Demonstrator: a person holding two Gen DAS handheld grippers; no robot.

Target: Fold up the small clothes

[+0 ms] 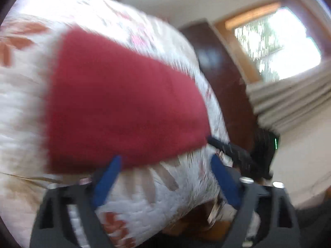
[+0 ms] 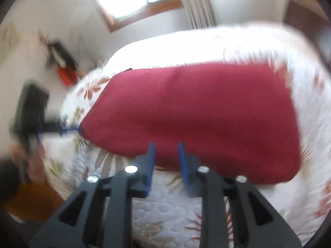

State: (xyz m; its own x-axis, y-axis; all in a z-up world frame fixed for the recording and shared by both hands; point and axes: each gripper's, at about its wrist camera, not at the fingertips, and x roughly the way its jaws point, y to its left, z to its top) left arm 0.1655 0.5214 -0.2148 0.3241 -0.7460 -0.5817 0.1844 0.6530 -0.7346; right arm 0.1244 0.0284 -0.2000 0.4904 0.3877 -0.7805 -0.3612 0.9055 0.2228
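The red cloth (image 1: pixel 124 103) lies spread flat on the bed (image 1: pixel 155 196), over a white quilt printed with rust-coloured leaves; it fills the centre of both views. Laid out smooth like this, it offers clean edges to grip, which is what a fold needs.

In the left wrist view the left tool (image 1: pixel 165 177) sits at the bottom of the frame with its blue fingers (image 1: pixel 107 179) spread wide and nothing between them. One fingertip overlaps the cloth's near edge in the picture; whether it touches is lost in the motion blur. The wide spread suits a tool lined up to take a hem rather than one carrying it.

In the right wrist view the right tool (image 2: pixel 167 150) is at the bottom centre, its fingers narrower apart but with a clear gap, astride the cloth's near edge. No fabric is visibly pinched, so it reads as released. At the left of that frame the other tool appears, its tip at the cloth's left corner.

Both tools face the same near edge from separate points, probably so the hem can be lifted evenly and carried over. The fold itself looks not yet begun.
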